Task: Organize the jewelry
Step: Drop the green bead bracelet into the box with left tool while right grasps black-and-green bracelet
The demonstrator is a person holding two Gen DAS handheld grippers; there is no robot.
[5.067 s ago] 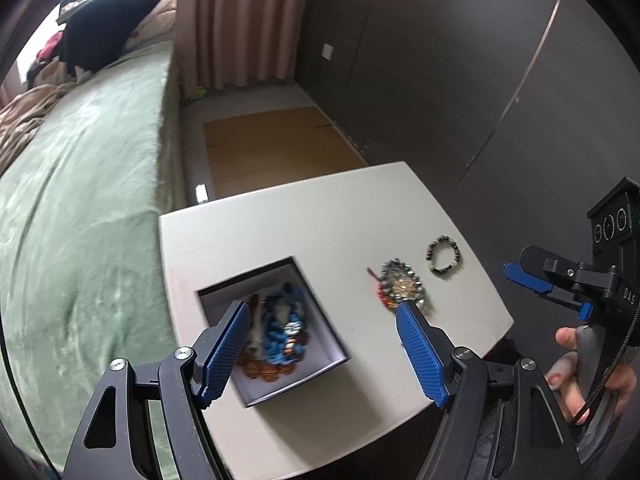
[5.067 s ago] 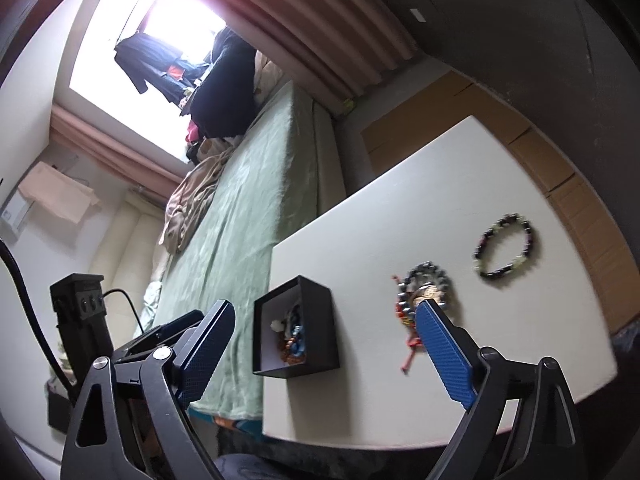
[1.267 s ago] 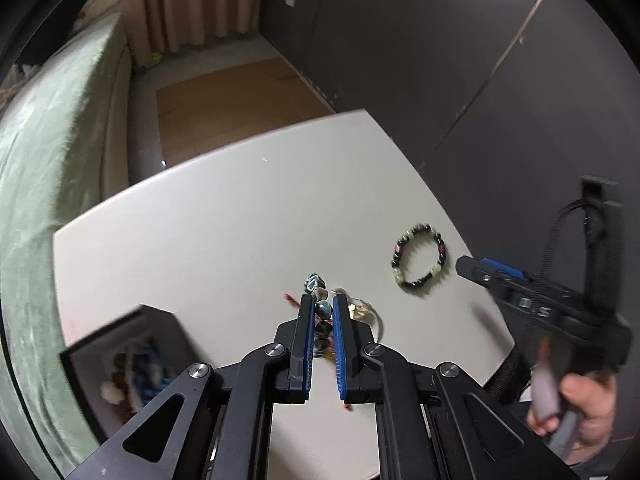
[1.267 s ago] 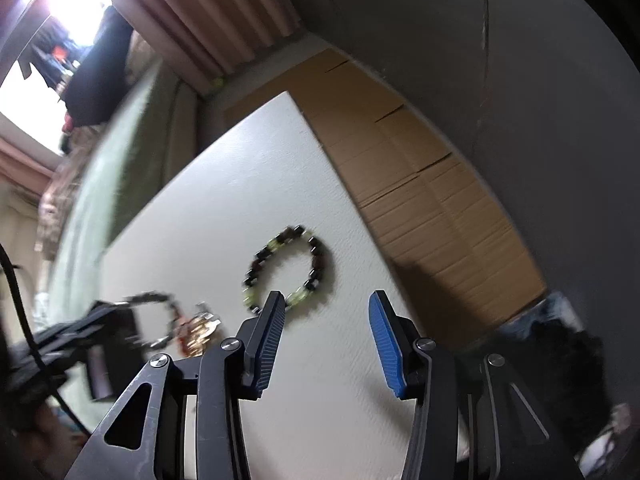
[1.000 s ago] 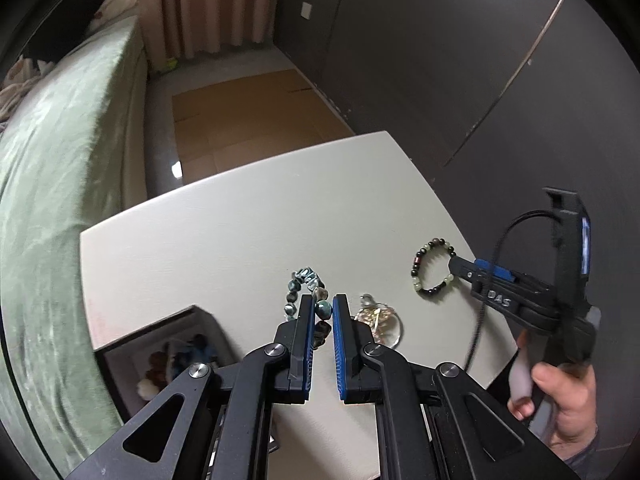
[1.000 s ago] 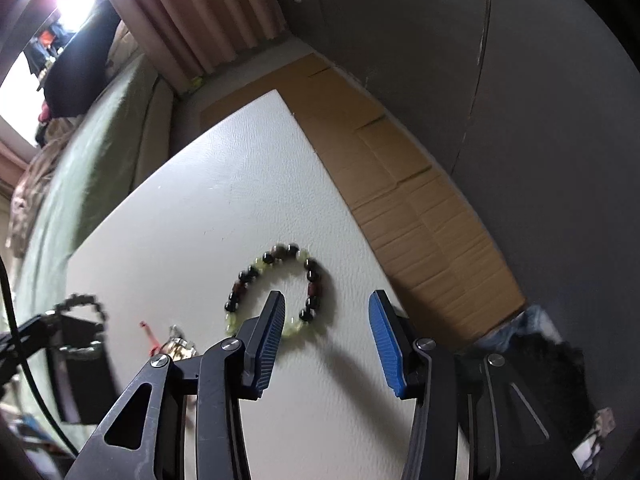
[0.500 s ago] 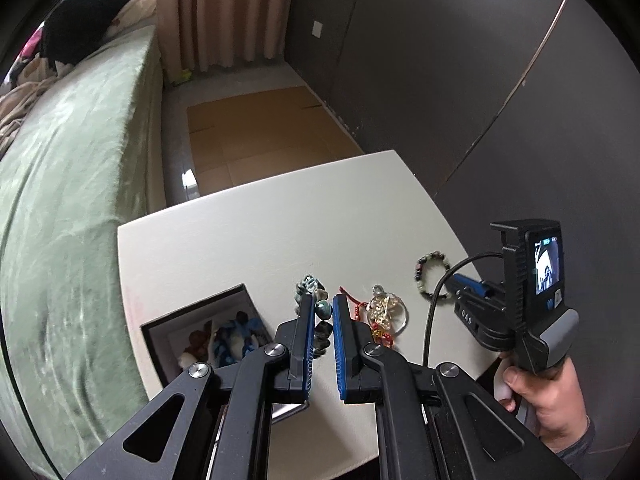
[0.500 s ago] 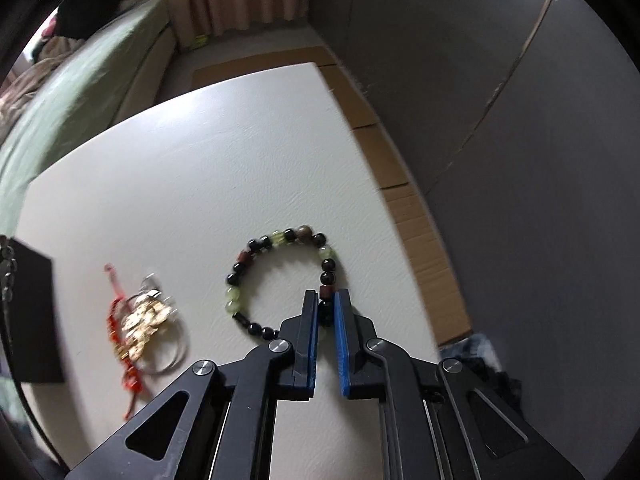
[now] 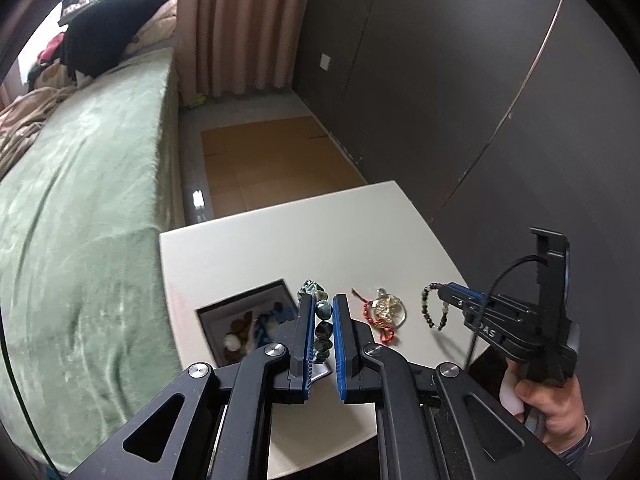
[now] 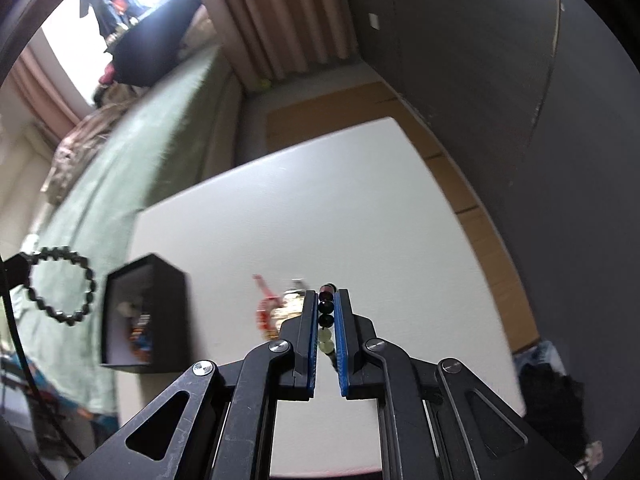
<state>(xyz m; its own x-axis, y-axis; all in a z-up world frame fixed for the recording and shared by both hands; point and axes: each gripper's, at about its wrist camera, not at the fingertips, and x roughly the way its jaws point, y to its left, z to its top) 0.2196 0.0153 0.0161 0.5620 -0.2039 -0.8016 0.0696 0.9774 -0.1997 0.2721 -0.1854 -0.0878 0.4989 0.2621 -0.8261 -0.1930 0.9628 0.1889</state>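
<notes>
Bracelets (image 9: 323, 330) between both grippers' (image 10: 327, 312) fingers

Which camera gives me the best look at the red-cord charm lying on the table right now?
The left wrist view: the red-cord charm lies sharp and unobstructed on the table, right of the left tongs. In the right wrist view it is motion-blurred and partly hidden behind the right tongs.
</notes>
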